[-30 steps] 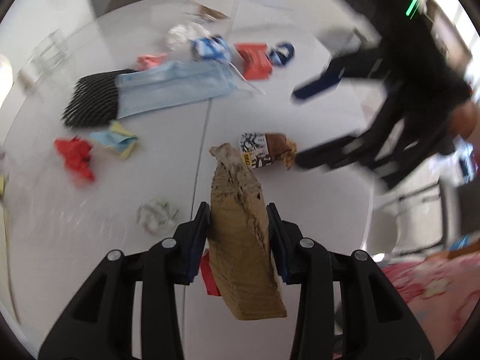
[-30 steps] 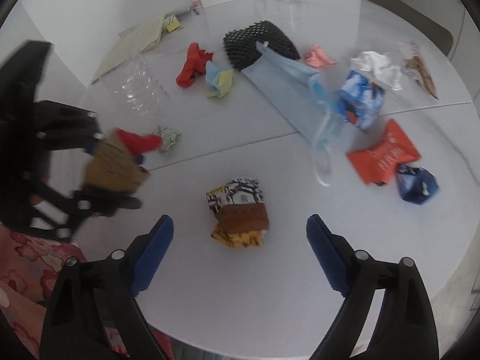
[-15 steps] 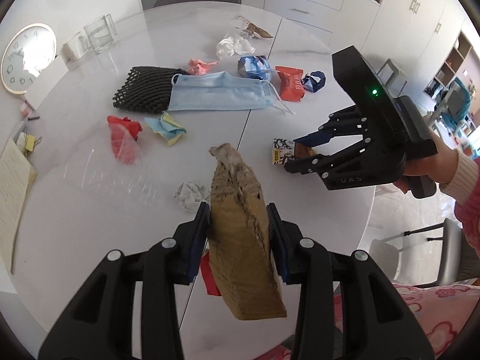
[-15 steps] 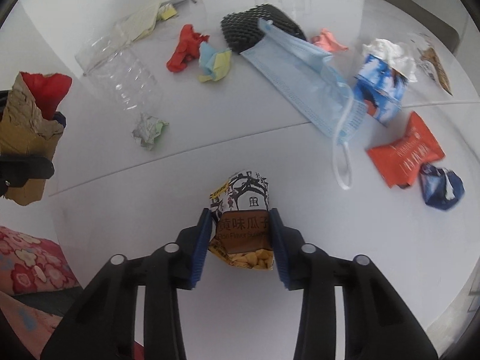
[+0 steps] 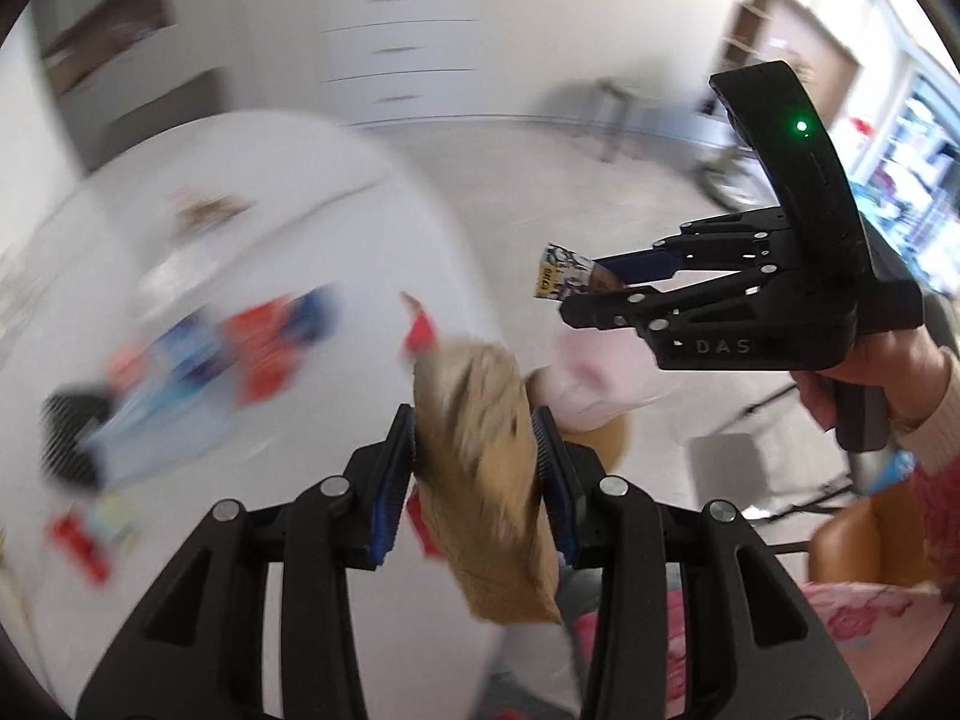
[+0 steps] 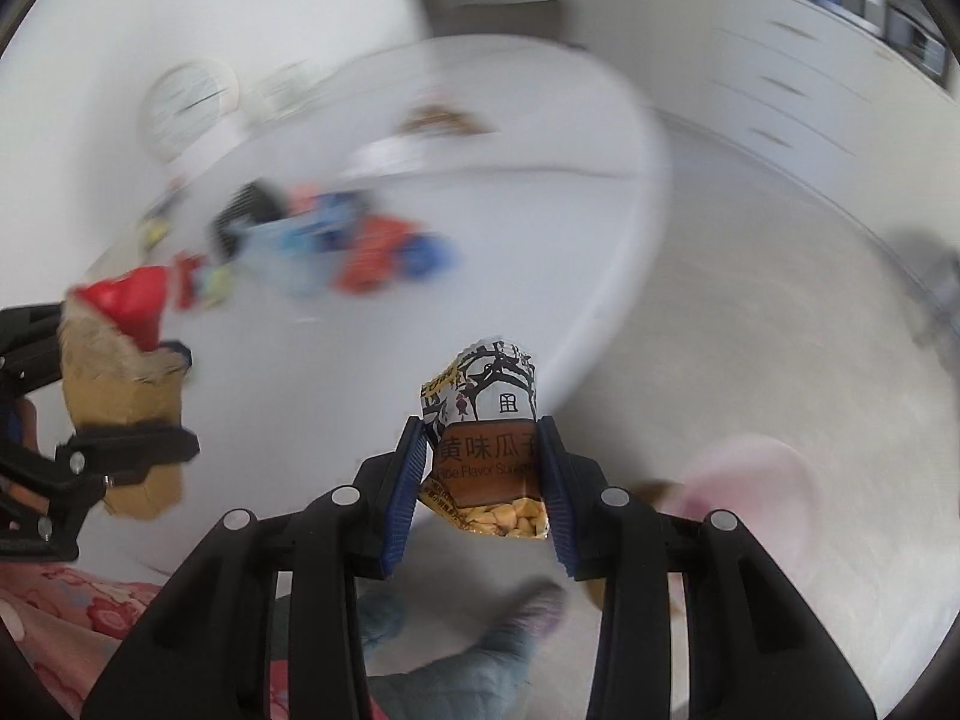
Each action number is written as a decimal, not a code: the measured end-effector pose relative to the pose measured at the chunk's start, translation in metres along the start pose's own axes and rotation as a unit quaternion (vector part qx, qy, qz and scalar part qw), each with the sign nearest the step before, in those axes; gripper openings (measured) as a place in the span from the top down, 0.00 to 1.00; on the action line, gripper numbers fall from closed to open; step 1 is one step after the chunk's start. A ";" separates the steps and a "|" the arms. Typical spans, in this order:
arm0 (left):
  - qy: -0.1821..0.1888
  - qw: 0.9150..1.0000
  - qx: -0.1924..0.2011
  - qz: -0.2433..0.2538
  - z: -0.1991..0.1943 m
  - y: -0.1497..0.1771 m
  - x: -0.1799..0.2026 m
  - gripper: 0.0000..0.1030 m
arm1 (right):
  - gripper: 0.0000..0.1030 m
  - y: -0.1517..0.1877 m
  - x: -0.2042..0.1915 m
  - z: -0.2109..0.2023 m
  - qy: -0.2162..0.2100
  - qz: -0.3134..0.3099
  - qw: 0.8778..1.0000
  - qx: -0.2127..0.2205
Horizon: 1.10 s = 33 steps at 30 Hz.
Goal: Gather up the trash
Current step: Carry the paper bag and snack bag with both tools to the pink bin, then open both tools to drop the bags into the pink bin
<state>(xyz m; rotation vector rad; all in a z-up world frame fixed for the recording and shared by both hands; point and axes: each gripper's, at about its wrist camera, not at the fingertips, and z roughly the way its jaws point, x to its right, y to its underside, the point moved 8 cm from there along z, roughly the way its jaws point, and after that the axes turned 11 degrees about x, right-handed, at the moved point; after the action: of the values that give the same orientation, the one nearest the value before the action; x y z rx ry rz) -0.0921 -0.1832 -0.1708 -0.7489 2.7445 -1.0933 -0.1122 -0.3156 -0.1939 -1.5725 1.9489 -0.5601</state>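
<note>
While both clamped, left tool (image 5: 474, 468) on limp brown bag (image 5: 480, 480), right tool (image 6: 480, 480) on light crinkly packet (image 6: 480, 414), gripped mid-body.

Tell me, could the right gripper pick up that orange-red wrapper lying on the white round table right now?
Probably not. The right gripper is already shut on a brown-and-white sunflower seed packet, and it is out past the white round table's edge, over the floor. The orange-red wrapper lies well back on the tabletop among the other litter.

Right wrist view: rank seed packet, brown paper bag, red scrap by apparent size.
1. Seed packet, though nearest the camera, so inflated.
2. Brown paper bag, close to the packet in apparent size; partly hidden.
3. Red scrap, clearly smallest.
</note>
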 end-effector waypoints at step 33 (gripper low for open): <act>0.084 0.993 -0.085 0.007 0.230 -0.115 0.191 0.12 | 0.58 0.073 0.284 -0.043 0.091 0.161 0.983 -0.002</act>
<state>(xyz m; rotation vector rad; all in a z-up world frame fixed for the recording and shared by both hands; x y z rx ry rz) -0.1525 -0.4889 -0.2469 -0.6856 3.0109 -0.9713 -0.2363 -0.5774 -0.2558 -1.2058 2.2833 -0.5802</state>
